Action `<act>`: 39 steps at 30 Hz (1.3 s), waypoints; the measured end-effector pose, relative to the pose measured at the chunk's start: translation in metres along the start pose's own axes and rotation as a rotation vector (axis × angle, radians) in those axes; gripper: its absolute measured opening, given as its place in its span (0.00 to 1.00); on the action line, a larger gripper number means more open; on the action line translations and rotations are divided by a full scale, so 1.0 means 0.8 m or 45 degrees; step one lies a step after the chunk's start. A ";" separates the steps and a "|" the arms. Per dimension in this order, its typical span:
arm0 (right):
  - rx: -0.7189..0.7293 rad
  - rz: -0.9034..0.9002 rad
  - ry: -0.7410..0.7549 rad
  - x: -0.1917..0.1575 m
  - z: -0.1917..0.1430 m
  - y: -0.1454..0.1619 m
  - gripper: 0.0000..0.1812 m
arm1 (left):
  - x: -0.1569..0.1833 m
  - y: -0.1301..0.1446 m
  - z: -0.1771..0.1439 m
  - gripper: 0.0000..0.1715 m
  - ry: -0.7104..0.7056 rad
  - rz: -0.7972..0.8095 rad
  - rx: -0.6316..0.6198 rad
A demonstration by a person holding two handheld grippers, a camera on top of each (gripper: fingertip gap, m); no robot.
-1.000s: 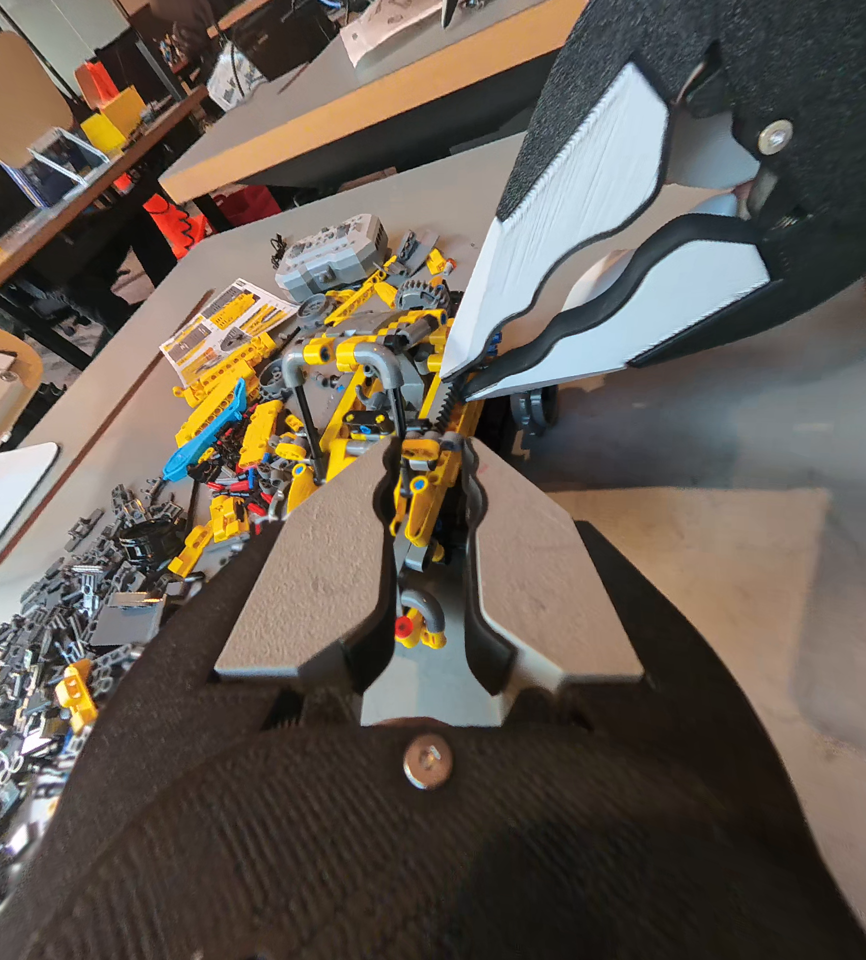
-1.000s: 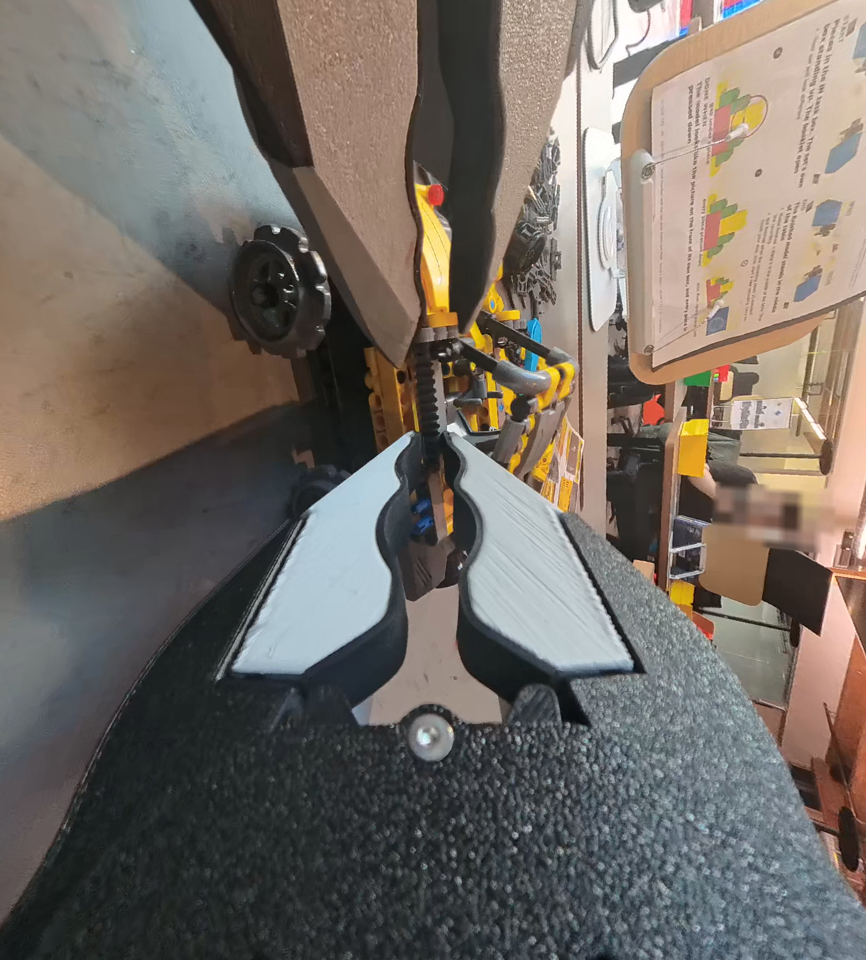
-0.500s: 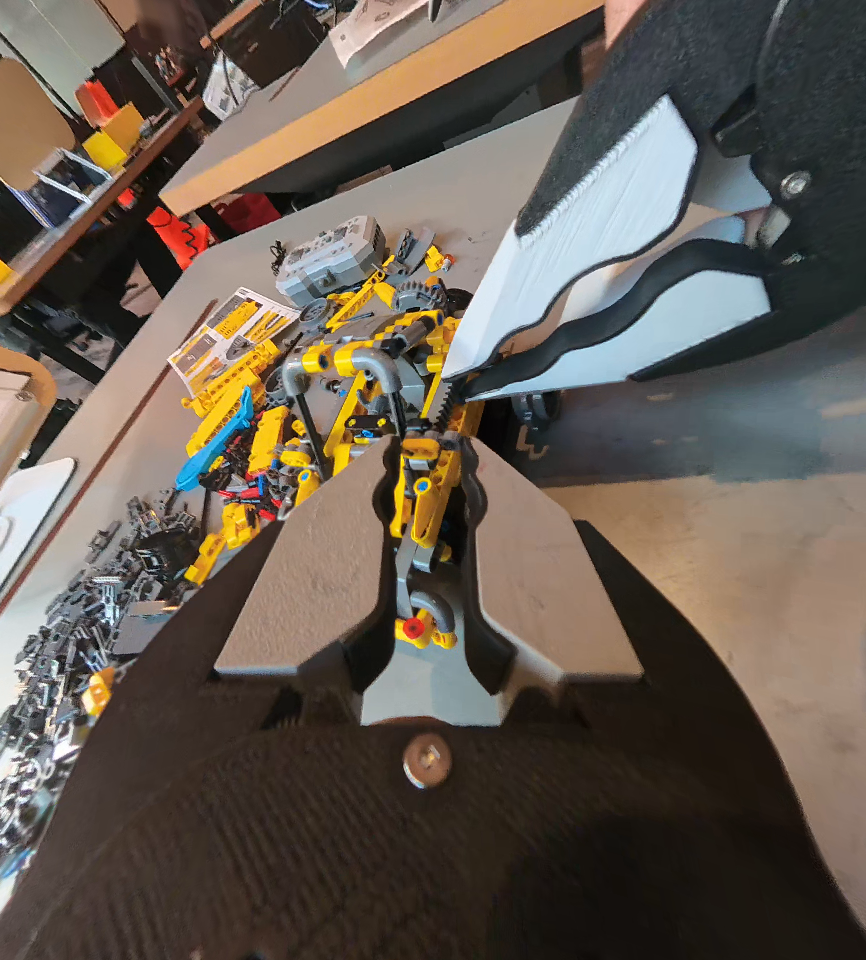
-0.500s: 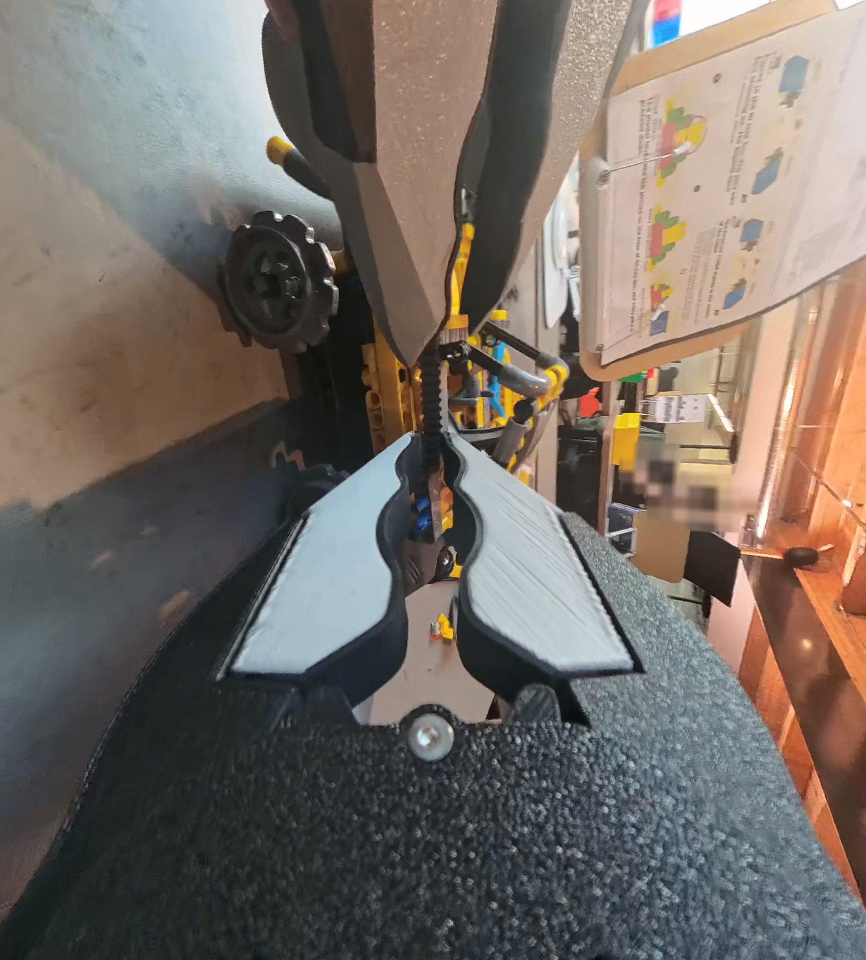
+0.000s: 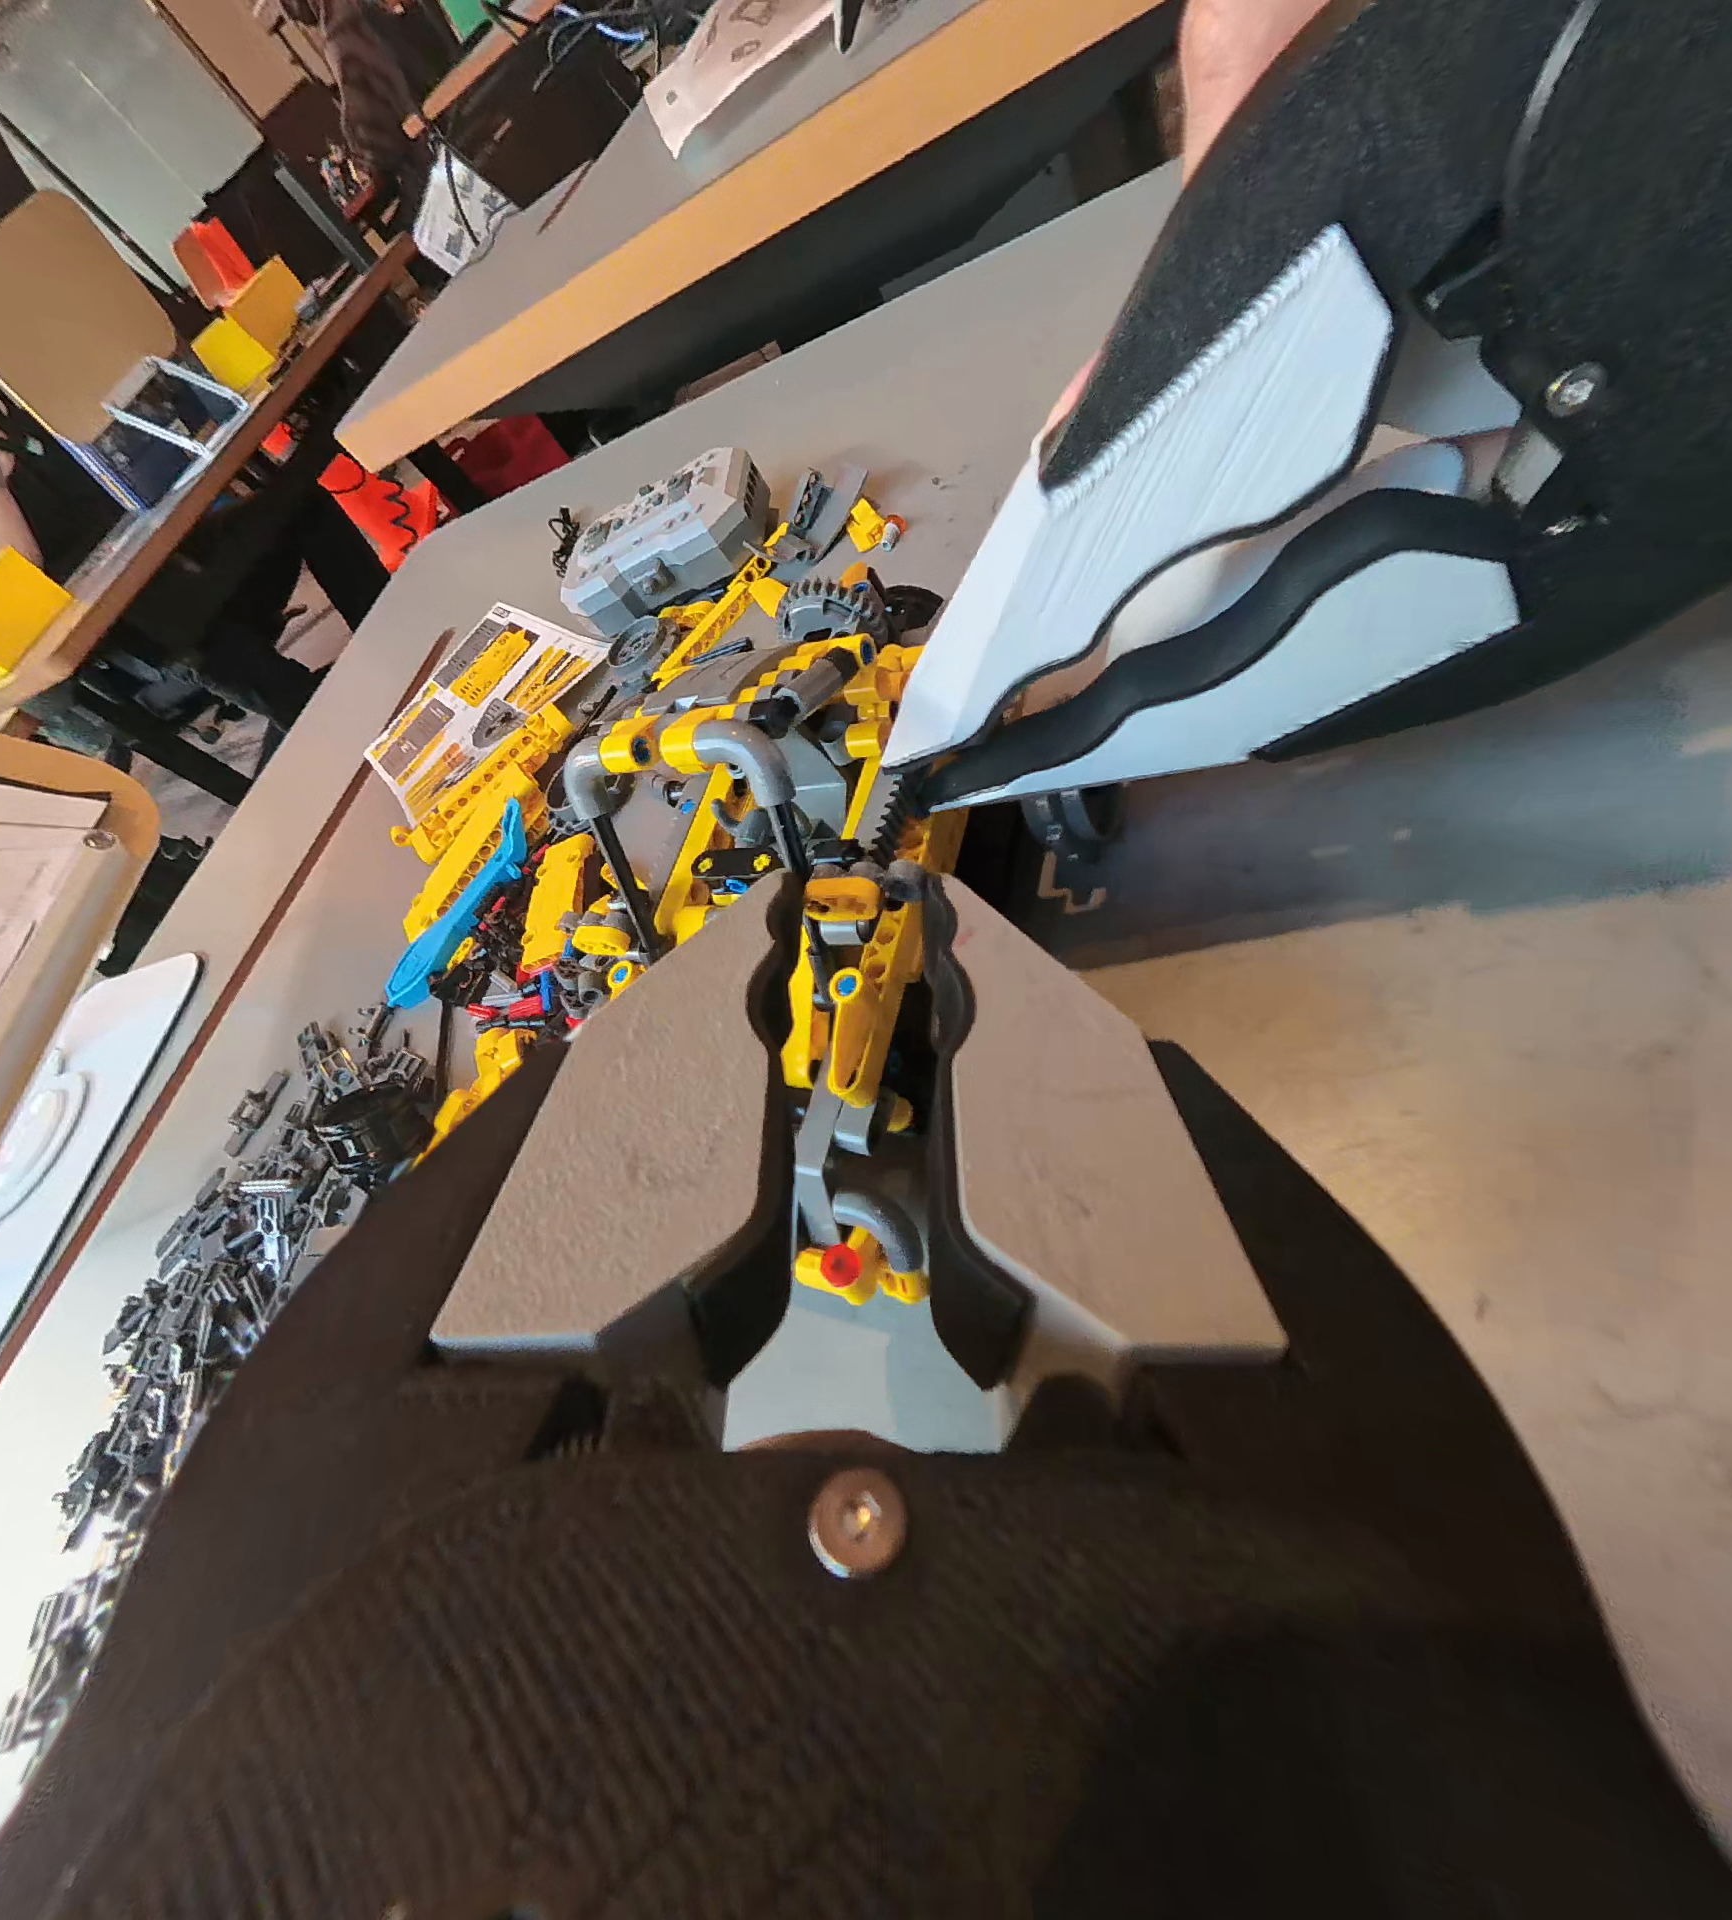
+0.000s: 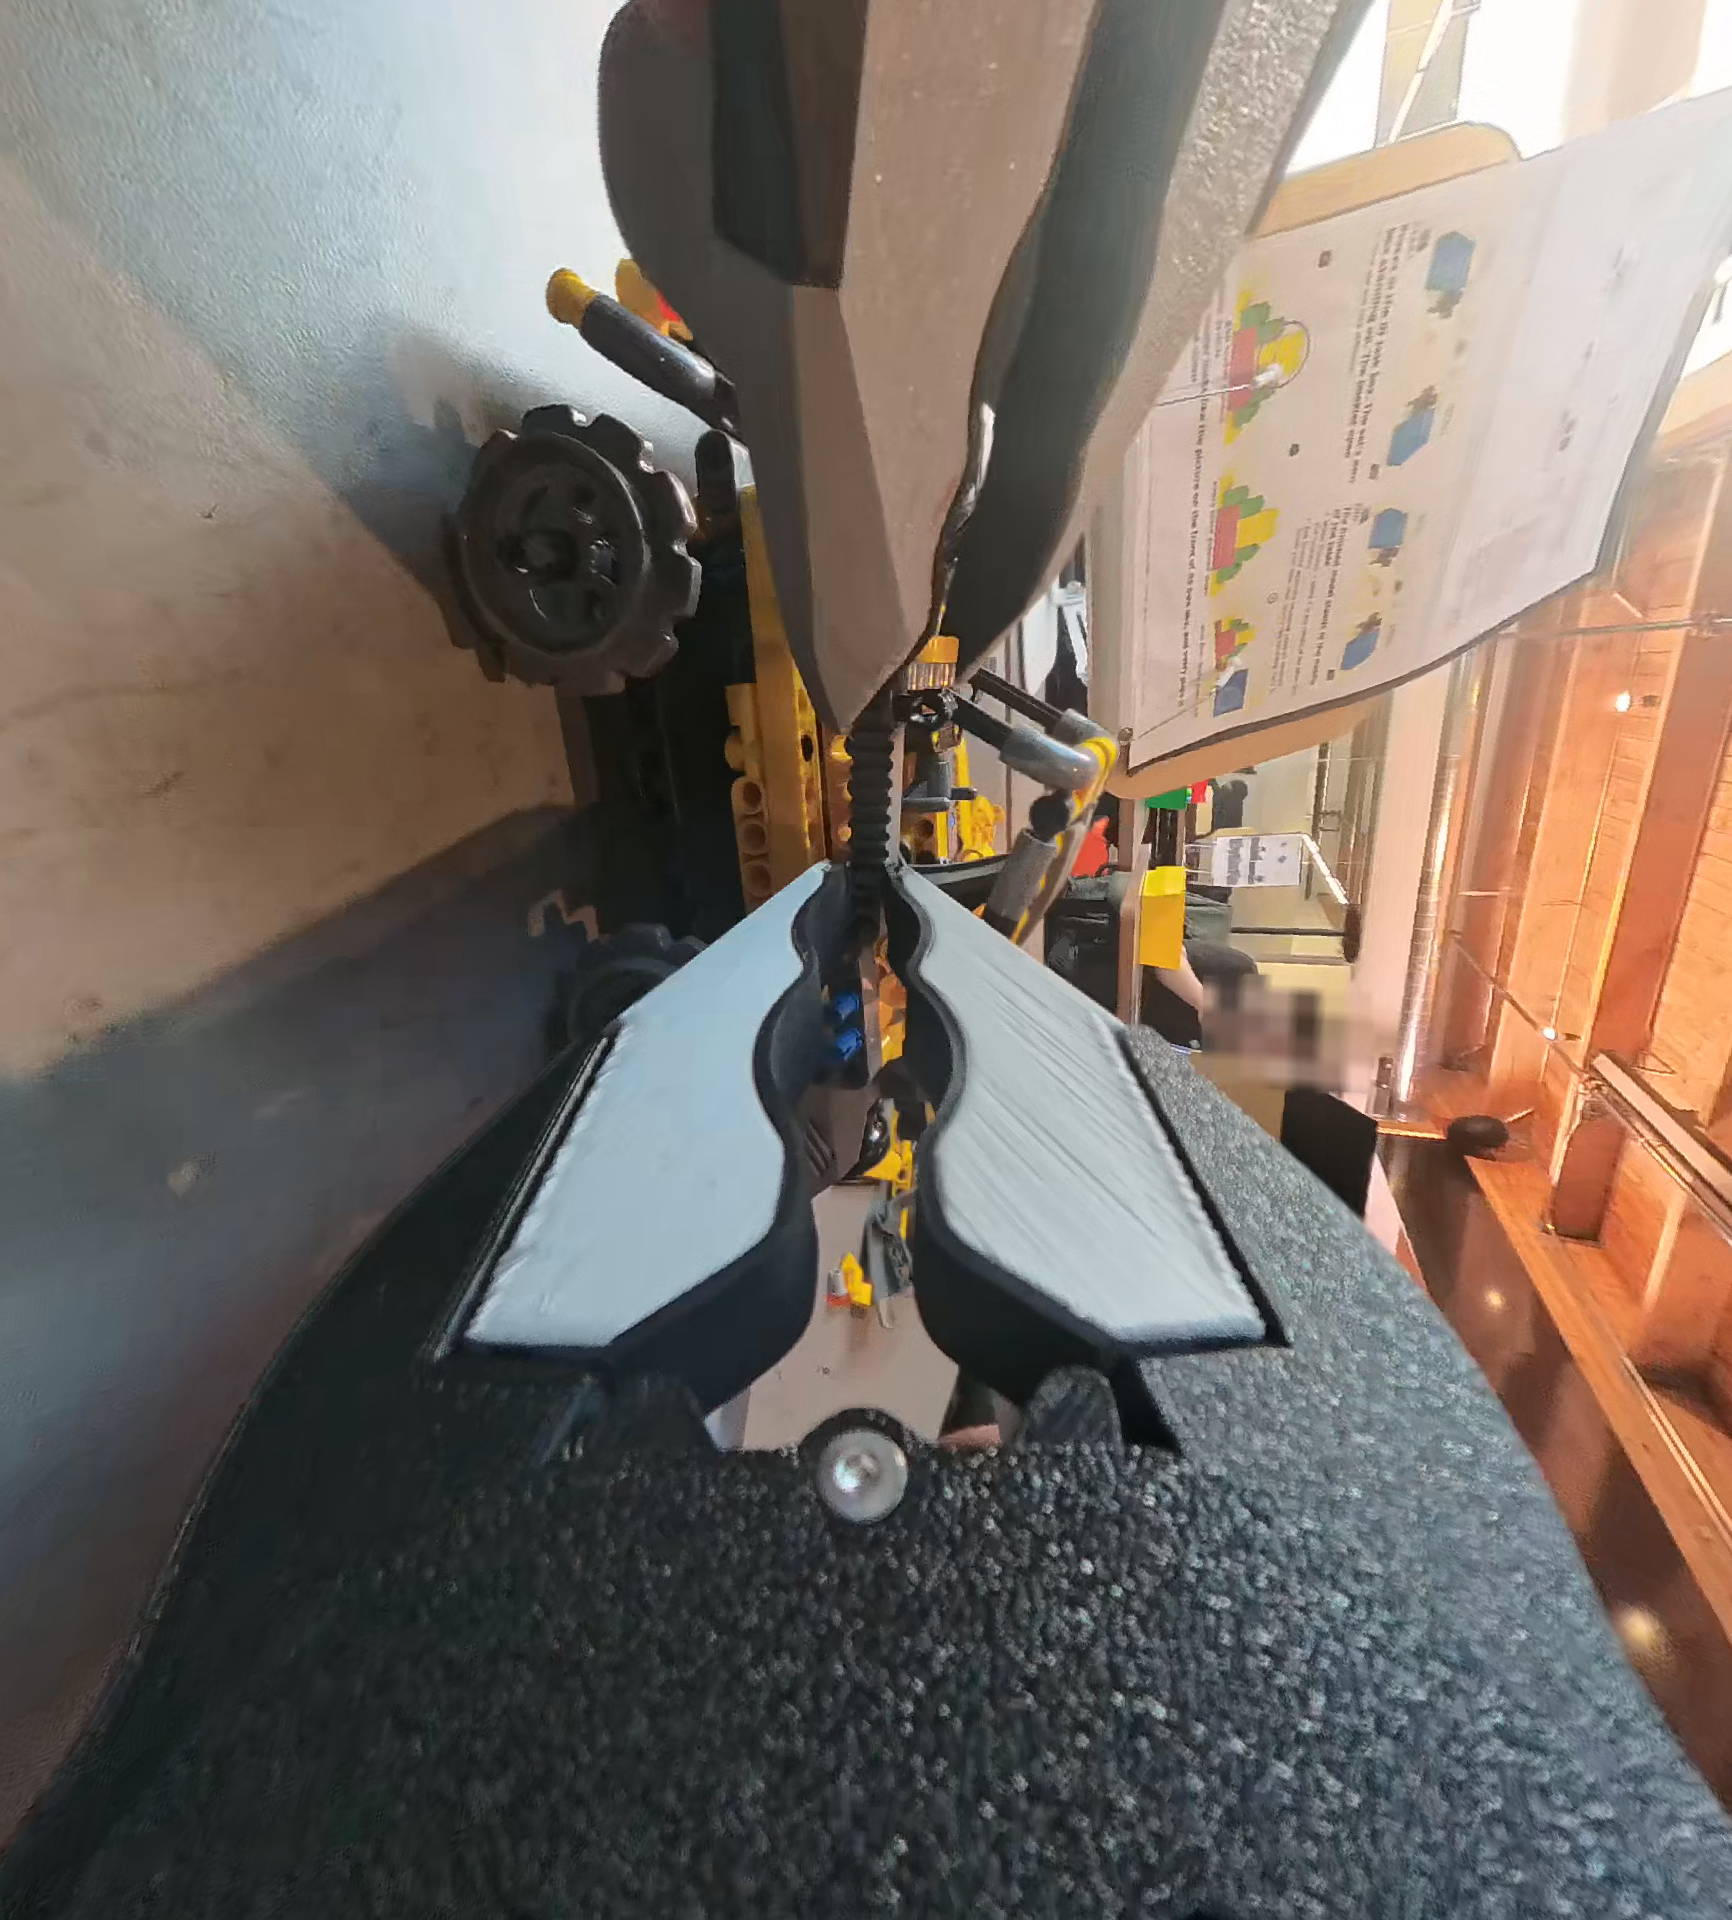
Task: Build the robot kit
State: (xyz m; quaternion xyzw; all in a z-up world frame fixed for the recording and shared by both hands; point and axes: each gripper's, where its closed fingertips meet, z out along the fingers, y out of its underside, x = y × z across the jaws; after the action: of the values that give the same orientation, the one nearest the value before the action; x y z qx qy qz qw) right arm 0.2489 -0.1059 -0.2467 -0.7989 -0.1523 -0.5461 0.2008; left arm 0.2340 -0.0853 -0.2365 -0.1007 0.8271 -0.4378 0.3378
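Printed writing stands on a clipped instruction sheet at the far right, on a folded leaflet lying left of the yellow parts, and on papers on the far table

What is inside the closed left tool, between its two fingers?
Between the left tool's fingers sits a yellow and grey arm of the brick model, ending in a red pin. Where the pads actually press it is covered by the fingers.
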 end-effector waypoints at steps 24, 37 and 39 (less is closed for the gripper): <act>-0.062 -0.107 -0.048 -0.003 0.001 0.000 0.02 | 0.001 0.009 0.000 0.11 0.084 0.006 -0.020; -0.025 -0.180 -0.150 -0.006 0.005 0.003 0.02 | -0.001 0.011 0.006 0.12 0.120 -0.145 -0.017; -0.023 -0.100 -0.172 -0.010 0.003 0.005 0.15 | -0.002 0.011 0.007 0.12 0.128 -0.182 -0.006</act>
State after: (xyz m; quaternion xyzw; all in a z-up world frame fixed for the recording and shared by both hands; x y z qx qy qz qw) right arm 0.2500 -0.1084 -0.2560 -0.8291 -0.1917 -0.4999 0.1612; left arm 0.2397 -0.0830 -0.2446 -0.1380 0.8348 -0.4633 0.2635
